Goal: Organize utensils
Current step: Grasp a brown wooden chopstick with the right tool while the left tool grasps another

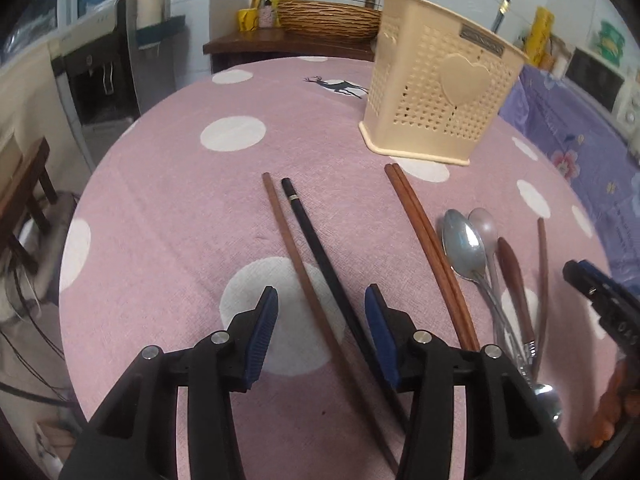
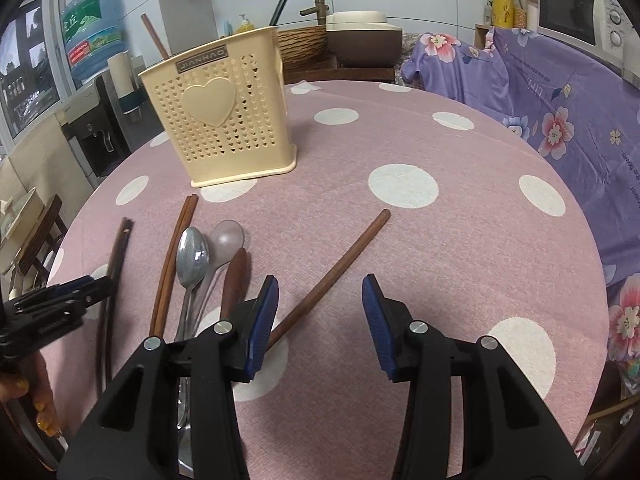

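Left gripper: the left gripper (image 1: 321,304) hangs low over the table with its jaws spread wide and nothing between the pads.
Chopsticks under it: a brown chopstick (image 1: 298,264) and a black chopstick (image 1: 320,256) lie side by side, running between the blue pads (image 1: 266,332) and pointing toward the holder.
Holder: the cream utensil holder (image 1: 436,92) stands upright on the table, a heart on its perforated front (two chopstick ends poke above its rim).
Brown pair: two brown chopsticks (image 1: 432,248), touching each other, lie just in front of the holder, angled back toward the gripper.
Spoons: a metal spoon (image 1: 464,244) overlaps a paler spoon (image 1: 484,228), and a wood-handled utensil (image 1: 514,276) lies against them, all in front of the holder.
Right gripper: the right gripper (image 2: 320,308) is likewise released, jaws apart and holding nothing.
Lone chopstick: a single brown chopstick (image 2: 332,276) lies diagonally, to the right of the holder, its near end passing under the gripper's left pad.
Surface: a pink tablecloth (image 2: 400,260) with white dots covers the round table.
Room: behind the holder sit a woven basket (image 1: 328,16) and a brass tap (image 2: 318,6); a microwave (image 2: 576,20) and a purple floral cloth (image 2: 560,120) are off to its right.
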`<control>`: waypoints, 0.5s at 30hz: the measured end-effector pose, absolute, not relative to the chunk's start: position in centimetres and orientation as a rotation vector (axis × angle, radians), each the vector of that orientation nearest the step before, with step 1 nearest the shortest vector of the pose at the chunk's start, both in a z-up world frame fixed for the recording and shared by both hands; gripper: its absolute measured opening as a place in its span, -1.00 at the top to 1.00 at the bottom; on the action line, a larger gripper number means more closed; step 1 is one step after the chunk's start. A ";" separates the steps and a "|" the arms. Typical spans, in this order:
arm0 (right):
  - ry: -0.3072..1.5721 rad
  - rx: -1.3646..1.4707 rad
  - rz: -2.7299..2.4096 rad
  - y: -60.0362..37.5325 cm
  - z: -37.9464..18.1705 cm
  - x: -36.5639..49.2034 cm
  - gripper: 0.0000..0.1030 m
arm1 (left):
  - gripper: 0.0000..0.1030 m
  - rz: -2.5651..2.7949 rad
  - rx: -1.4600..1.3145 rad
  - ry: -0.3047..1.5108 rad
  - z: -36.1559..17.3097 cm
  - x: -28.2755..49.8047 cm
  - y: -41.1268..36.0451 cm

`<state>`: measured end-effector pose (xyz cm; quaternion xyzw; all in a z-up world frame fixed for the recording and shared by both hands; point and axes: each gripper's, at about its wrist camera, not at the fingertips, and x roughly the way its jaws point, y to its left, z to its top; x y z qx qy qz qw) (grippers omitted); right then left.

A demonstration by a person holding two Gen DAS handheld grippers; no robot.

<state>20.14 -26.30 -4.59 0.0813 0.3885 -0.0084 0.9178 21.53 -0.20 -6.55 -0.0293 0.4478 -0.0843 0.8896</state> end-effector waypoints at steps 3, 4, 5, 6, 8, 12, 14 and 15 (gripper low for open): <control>0.810 0.178 -0.047 -26.7 -4.6 20.3 0.14 | 0.10 -0.113 -0.053 0.925 -6.6 21.9 0.4; 0.811 0.184 -0.052 -26.9 -4.6 20.4 0.14 | 0.10 -0.107 -0.075 0.928 -6.7 21.9 0.7; 0.810 0.188 -0.054 -27.1 -4.6 20.3 0.14 | 0.10 -0.111 -0.092 0.930 -6.8 22.0 1.0; 0.810 0.191 -0.056 -27.3 -4.6 20.3 0.14 | 0.10 -0.106 -0.099 0.929 -6.8 22.0 1.2; 0.812 0.193 -0.056 -27.4 -4.7 20.2 0.14 | 0.11 -0.089 -0.094 0.917 -6.7 21.8 1.5; 0.818 0.190 -0.057 -27.3 -4.9 20.4 0.14 | 0.14 -0.058 -0.052 0.926 -7.1 22.3 1.4; 0.816 0.173 -0.070 -27.1 -4.8 20.5 0.14 | 0.15 -0.046 -0.016 0.925 -7.2 22.6 0.9; 0.815 0.164 -0.083 -27.1 -4.8 20.5 0.14 | 0.20 -0.027 0.023 0.926 -7.3 23.0 0.4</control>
